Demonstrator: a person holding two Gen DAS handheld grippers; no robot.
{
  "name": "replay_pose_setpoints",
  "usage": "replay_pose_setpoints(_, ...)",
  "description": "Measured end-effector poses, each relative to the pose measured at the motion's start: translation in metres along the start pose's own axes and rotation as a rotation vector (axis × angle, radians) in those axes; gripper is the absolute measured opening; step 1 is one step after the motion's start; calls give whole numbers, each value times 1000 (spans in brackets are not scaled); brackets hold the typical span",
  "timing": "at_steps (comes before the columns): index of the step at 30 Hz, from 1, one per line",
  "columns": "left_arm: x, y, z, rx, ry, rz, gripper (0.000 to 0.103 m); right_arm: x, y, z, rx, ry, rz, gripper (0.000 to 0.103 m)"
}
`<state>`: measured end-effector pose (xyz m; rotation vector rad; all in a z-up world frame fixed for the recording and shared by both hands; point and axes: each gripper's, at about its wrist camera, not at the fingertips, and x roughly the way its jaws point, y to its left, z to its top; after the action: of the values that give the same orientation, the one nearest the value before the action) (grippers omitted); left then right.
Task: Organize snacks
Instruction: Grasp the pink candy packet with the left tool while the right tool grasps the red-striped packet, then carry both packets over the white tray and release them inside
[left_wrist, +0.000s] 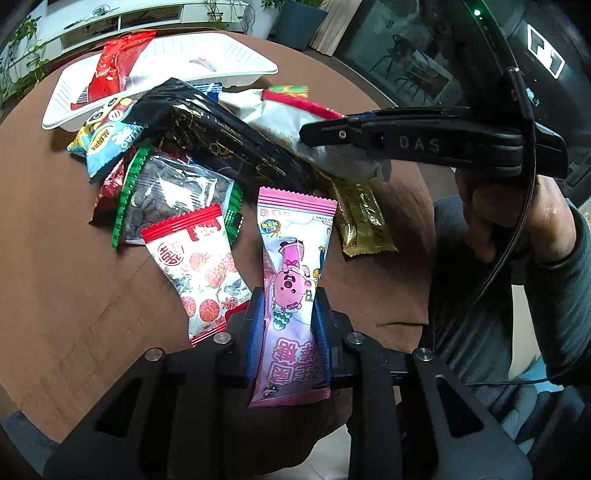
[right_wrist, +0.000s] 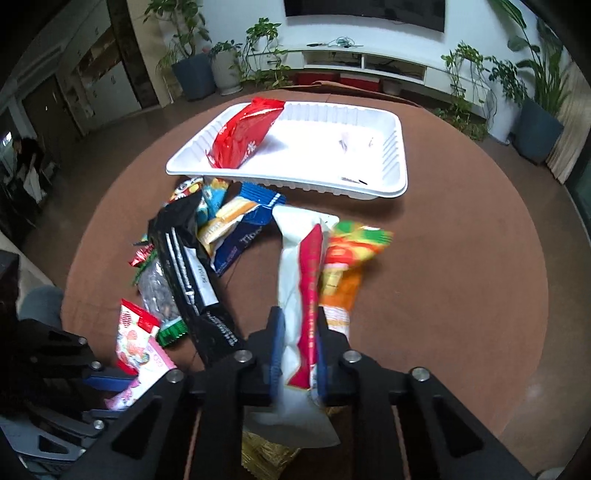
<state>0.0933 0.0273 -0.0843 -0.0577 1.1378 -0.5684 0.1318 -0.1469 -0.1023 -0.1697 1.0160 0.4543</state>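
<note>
L tool (left_wrist: 289, 314): pinching pink snack pkt (left_wrist: 291, 280) at mid-length, just above worktop (left_wrist: 74, 277).
R tool (right_wrist: 298, 332): pressed together on white/red snack pkt (right_wrist: 301, 280); orange pkt (right_wrist: 347, 266) just beside it.
Tray (right_wrist: 397, 177): white, far side of worktop; red pkt (right_wrist: 243, 136) inside, at its left end.
Loose pile: black pkt (left_wrist: 221, 136), seed pkt w/ green edges (left_wrist: 170, 195), strawberry-print pkt (left_wrist: 203, 273), gold pkt (left_wrist: 364, 221), between tray and tools.

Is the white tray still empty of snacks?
No. A red snack packet already lies inside the white tray, against its left end.
</note>
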Motion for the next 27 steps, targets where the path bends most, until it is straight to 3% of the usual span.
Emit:
replay_pose_setpoints(2, 1, -1, 1, 7, 7, -1, 23, 10, 8, -3, -47, 62, 3, 16)
replay_pose_setpoints(9, 2, -2, 1, 7, 11, 2, 23, 24, 12, -1, -58, 122, -20, 20)
replay_pose_setpoints(20, 2, -2, -1, 0, -9, 3, 21, 26, 14, 2, -70, 118, 7, 16)
replay_pose_setpoints(27, -5, 2, -6, -26, -36, -20, 18, 3, 9, 4, 7, 21, 69, 16)
